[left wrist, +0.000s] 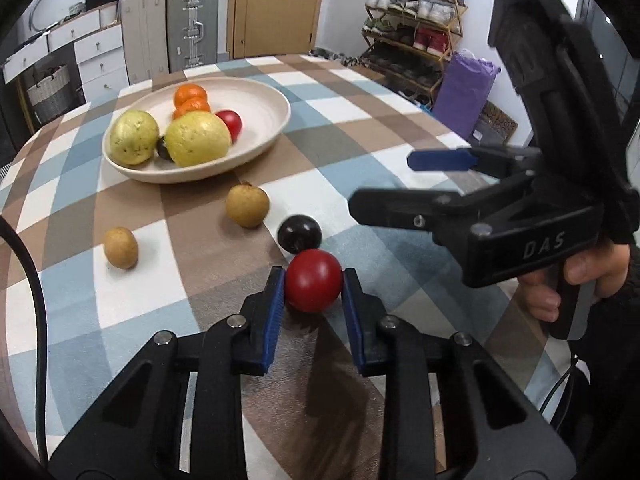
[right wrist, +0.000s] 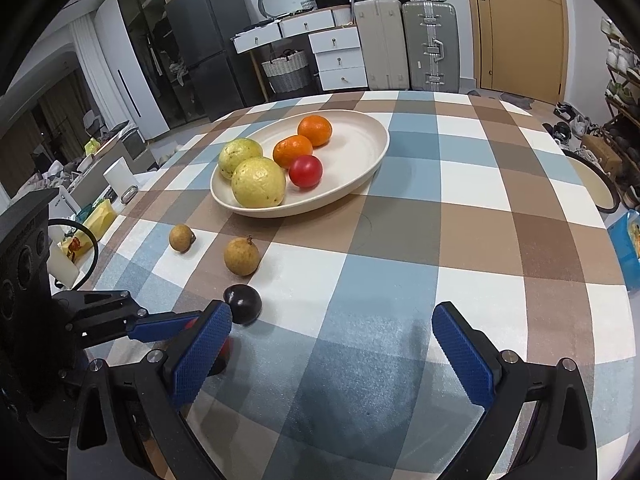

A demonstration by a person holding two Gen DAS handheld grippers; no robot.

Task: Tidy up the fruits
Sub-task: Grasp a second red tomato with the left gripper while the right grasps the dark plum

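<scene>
Left wrist view: checked surface [left wrist: 360, 128] carries a cream oval bowl [left wrist: 268, 100] holding two yellow-green guavas [left wrist: 198, 138], two oranges [left wrist: 190, 95], a red tomato [left wrist: 230, 122] and a dark plum [left wrist: 163, 148] (mostly hidden between the guavas). Outside the bowl, on the cloth, lie two brown longans [left wrist: 247, 205], a second dark plum [left wrist: 299, 233] and a red tomato [left wrist: 313, 280] touching that plum. Left gripper [left wrist: 313, 286] has its blue fingers [left wrist: 275, 300] clenched on this near tomato. Right gripper [right wrist: 332, 344] hangs with fingers spread wide over bare cloth, grasping nothing.
</scene>
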